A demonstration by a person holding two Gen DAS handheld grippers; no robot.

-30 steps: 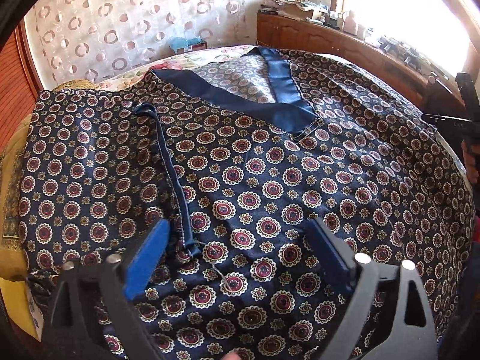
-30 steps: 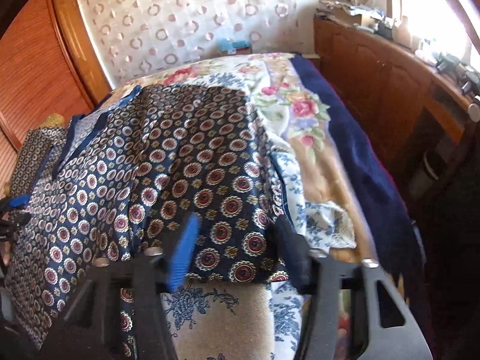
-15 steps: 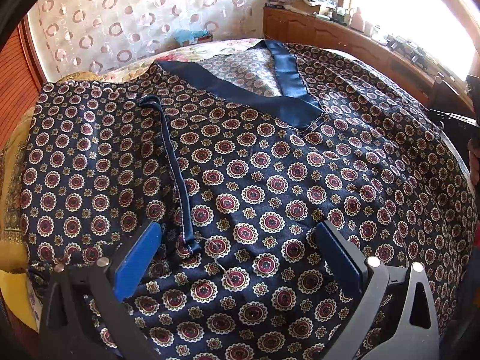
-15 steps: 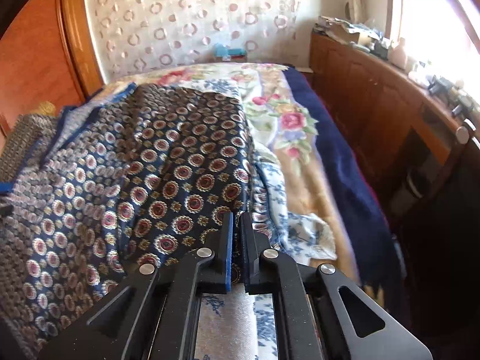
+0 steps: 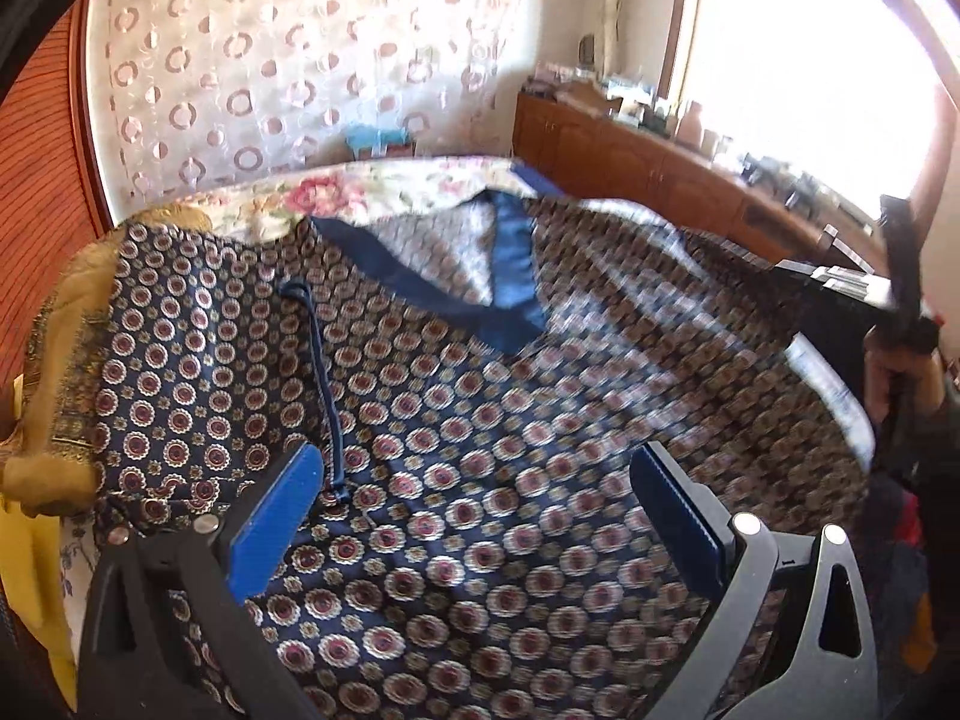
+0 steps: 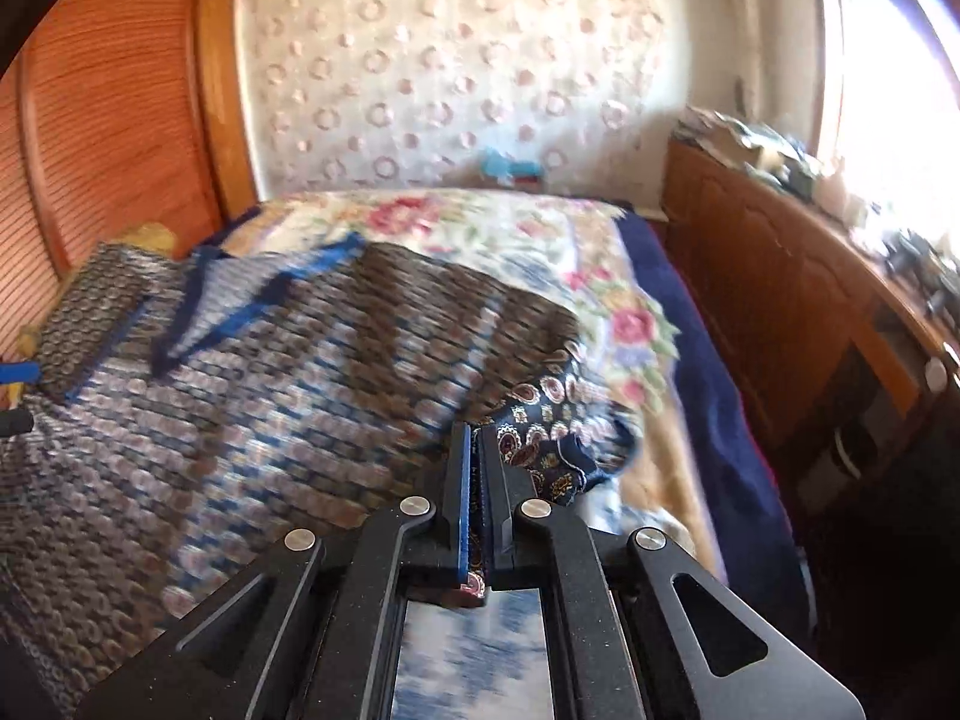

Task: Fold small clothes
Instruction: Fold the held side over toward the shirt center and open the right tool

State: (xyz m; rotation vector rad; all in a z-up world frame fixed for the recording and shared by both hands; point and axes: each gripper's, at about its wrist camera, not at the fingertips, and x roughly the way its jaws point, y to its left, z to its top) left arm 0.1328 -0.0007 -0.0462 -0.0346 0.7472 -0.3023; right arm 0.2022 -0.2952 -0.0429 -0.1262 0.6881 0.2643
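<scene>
In the left wrist view, the left gripper [image 5: 474, 510] hung with jaws spread wide over the robe [image 5: 456, 420], which lay across the bed [image 5: 384, 186], its belt [image 5: 327, 384] at centre left. At the right edge a hand [image 5: 894, 372] showed. In the right wrist view, the right gripper [image 6: 477, 450] had its jaws pinching the robe's [image 6: 270, 396] edge at lower centre; a sideboard [image 6: 780, 276] stood right.
</scene>
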